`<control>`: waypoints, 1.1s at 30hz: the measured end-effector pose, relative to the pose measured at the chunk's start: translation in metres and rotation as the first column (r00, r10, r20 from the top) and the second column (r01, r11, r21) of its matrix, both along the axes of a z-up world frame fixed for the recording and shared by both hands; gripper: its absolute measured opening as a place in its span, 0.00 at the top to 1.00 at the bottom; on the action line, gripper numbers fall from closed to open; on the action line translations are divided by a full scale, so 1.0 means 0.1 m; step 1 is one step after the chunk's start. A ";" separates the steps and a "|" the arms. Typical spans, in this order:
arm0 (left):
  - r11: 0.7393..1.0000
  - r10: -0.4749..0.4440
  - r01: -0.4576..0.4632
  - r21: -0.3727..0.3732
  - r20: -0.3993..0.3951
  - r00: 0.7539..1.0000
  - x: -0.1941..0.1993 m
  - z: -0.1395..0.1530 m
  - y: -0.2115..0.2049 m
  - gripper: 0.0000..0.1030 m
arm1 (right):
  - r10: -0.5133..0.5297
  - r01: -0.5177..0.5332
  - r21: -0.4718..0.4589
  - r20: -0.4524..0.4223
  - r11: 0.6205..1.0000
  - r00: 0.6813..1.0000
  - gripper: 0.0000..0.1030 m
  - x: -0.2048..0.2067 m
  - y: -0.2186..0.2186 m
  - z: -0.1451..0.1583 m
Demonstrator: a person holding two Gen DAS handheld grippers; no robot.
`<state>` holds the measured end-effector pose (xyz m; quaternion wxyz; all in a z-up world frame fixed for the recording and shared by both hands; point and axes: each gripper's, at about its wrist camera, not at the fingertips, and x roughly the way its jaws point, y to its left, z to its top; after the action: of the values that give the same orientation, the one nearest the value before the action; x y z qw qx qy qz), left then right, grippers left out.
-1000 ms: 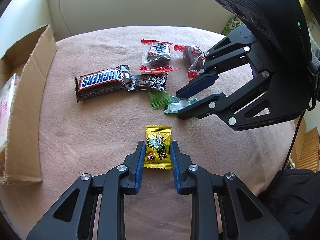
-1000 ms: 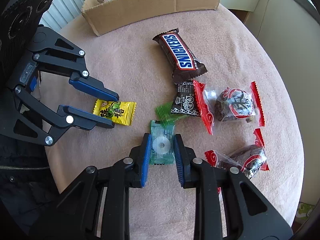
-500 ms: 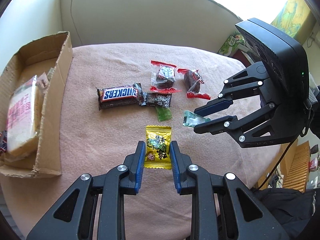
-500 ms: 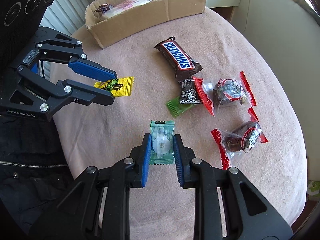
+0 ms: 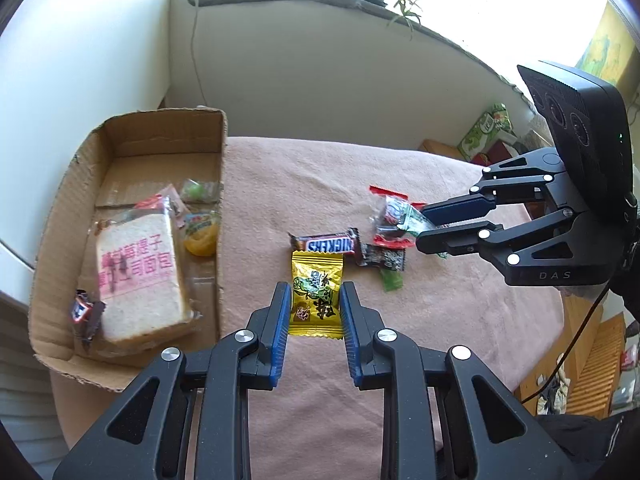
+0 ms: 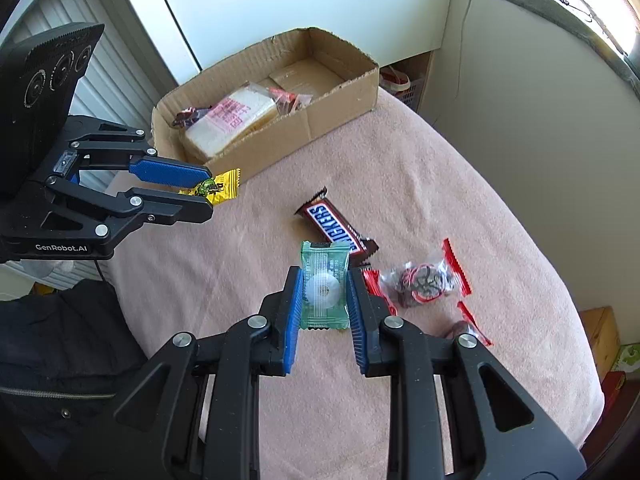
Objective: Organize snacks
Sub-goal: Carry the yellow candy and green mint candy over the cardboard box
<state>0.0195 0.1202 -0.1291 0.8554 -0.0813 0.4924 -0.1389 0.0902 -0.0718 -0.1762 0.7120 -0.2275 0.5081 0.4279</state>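
Your left gripper (image 5: 314, 308) is clamped on the yellow candy packet (image 5: 317, 294), your right gripper (image 6: 324, 300) on the green mint packet (image 6: 324, 286), both lifted clear of the table (image 6: 440, 184). Light, crinkly, slippery wrappers: hold mid-body. Clear the near wall of the cardboard box (image 6: 280, 148); open room lies at its far end.

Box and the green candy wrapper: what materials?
Box: plain brown corrugated cardboard, matte; fluting shows on the torn rim. Green candy wrapper: looks like thin translucent plastic film, slightly glossy; the white ring candy shows through, ends crimped.
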 end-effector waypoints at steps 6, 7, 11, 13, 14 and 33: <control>0.997 0.078 -0.078 0.027 0.031 0.997 0.12 0.09 0.37 0.78 | -0.009 0.008 0.042 0.028 0.999 1.000 0.78 0.17 0.32 0.17; 0.995 0.091 -0.092 0.029 0.035 0.995 0.15 0.10 0.43 0.78 | -0.008 0.006 0.048 0.030 0.999 1.000 0.78 0.20 0.39 0.19; 0.988 0.147 -0.150 0.047 0.058 0.987 0.23 0.13 0.64 0.78 | 0.010 -0.013 0.058 0.047 0.998 0.999 0.78 0.28 0.64 0.26; 0.984 0.170 -0.173 0.052 0.067 0.983 0.25 0.14 0.72 0.78 | 0.017 -0.020 0.058 0.055 0.998 0.998 0.78 0.31 0.74 0.30; 0.981 0.182 -0.186 0.053 0.072 0.981 0.27 0.14 0.76 0.78 | 0.017 -0.021 0.060 0.057 0.998 0.998 0.78 0.33 0.80 0.30; 0.942 0.322 -0.325 0.081 0.048 0.946 0.57 0.02 1.19 0.78 | -0.062 0.061 0.030 0.040 0.998 0.997 0.78 0.76 1.59 0.07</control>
<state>0.0763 0.2390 -0.1270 0.8775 -0.1212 0.4634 0.0237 0.1663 0.0871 -0.1697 0.7385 -0.2102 0.4939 0.4081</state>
